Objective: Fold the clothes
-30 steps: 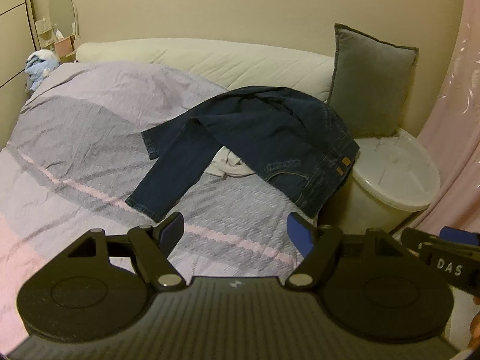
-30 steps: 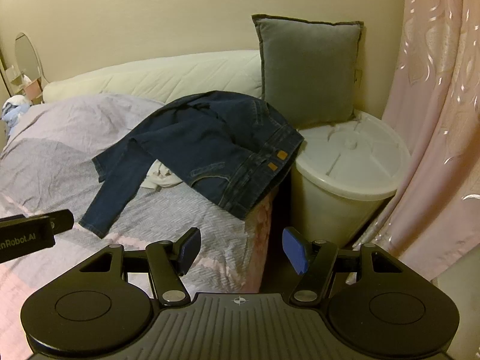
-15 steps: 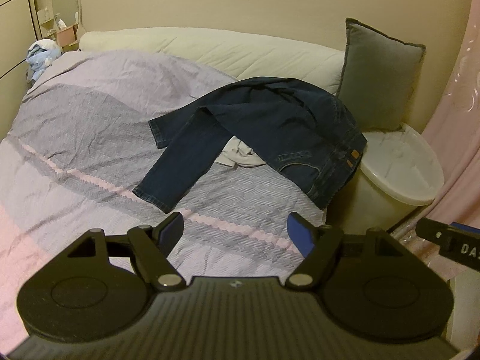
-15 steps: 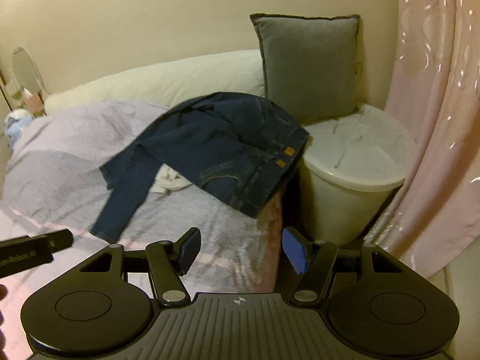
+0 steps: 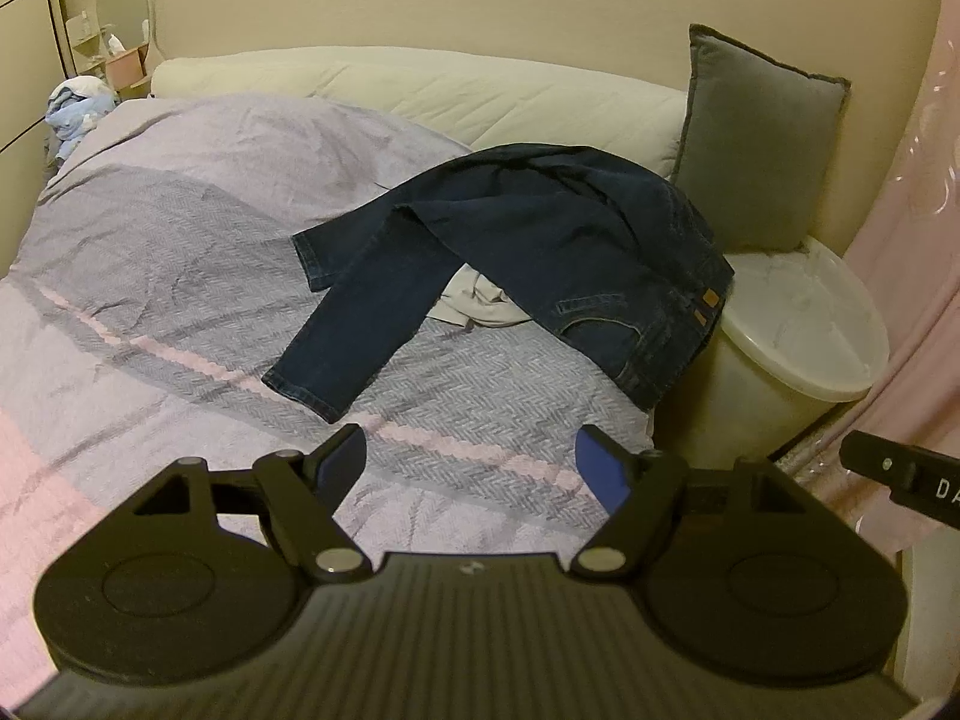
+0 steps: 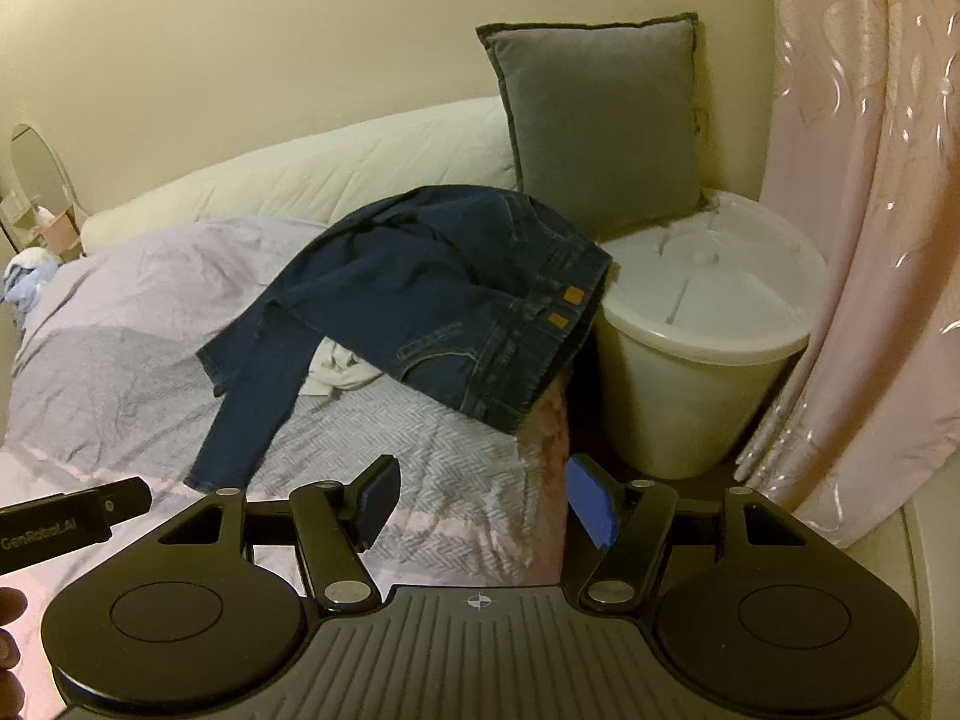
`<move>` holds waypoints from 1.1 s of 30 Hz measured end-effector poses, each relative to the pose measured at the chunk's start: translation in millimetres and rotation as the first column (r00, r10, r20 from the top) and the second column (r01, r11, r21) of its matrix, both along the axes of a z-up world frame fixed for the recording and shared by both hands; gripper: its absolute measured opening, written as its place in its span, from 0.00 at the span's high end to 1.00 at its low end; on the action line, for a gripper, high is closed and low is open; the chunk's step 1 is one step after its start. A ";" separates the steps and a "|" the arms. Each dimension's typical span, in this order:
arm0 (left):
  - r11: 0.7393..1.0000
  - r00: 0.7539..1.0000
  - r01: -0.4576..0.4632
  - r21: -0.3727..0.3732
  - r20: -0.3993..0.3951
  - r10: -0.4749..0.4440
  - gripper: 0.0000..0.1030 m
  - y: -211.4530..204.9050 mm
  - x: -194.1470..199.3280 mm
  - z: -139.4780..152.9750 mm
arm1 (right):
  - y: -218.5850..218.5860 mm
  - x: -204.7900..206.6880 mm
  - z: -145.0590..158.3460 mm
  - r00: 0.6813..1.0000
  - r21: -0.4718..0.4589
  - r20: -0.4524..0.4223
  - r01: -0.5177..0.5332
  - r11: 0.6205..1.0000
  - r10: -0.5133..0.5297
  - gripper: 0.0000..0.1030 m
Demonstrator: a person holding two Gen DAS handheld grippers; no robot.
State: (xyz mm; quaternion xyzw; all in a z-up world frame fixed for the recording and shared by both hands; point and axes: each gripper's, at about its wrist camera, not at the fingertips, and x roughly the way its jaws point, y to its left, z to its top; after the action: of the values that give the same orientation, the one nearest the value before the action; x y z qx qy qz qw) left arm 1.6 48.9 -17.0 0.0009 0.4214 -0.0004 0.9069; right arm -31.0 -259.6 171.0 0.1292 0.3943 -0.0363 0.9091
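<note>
In the left wrist view, the left gripper (image 5: 470, 461) hung above the bed with its two blue-padded fingers spread wide and nothing between them. Ahead of it and a little to the right lay one pair of dark blue denim jeans (image 5: 540, 252), crumpled on the lilac herringbone bedspread with pink stripes (image 5: 150, 276), two legs trailing back toward the gripper and the waistband draped over the bed's right edge. One pale cream garment (image 5: 474, 303) poked out from beneath the jeans. Farther ahead ran one long cream bolster (image 5: 420, 90), and one grey square cushion (image 5: 762, 144) stood to the right, leaning on the wall above one round white lidded bin (image 5: 798, 324). A pink curtain (image 5: 918, 228) filled the far right, where the tip of the other tool showed. In the right wrist view, the right gripper (image 6: 480, 501) was likewise wide apart and empty, held over the bed's right edge. The same jeans (image 6: 420, 300) lay ahead and slightly left, two tan tags visible at the waistband, the cream garment (image 6: 336, 372) under them. The bin (image 6: 702, 324) stood ahead to the right, just beside the jeans' waistband, with the cushion (image 6: 600, 114) behind it and the curtain (image 6: 870, 210) alongside.
</note>
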 end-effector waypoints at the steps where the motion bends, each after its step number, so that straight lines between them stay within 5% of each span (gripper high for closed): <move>1: 1.000 1.000 0.002 0.000 -0.002 -0.002 0.28 -0.5 0.6 -0.3 | -1.7 -0.6 0.4 1.000 0.005 0.003 -0.002 1.000 0.001 0.36; 33: 1.000 0.999 -0.015 0.007 -0.042 0.016 0.28 3.2 13.2 -8.4 | 6.8 24.1 0.2 0.999 -0.034 -0.021 -0.049 0.998 0.049 0.36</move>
State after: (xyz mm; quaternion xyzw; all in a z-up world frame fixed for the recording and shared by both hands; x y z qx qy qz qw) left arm 14.7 52.1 -25.4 0.0006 0.4405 0.0080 0.8977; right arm -6.9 -252.8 171.2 0.1036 0.4056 -0.0220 0.9079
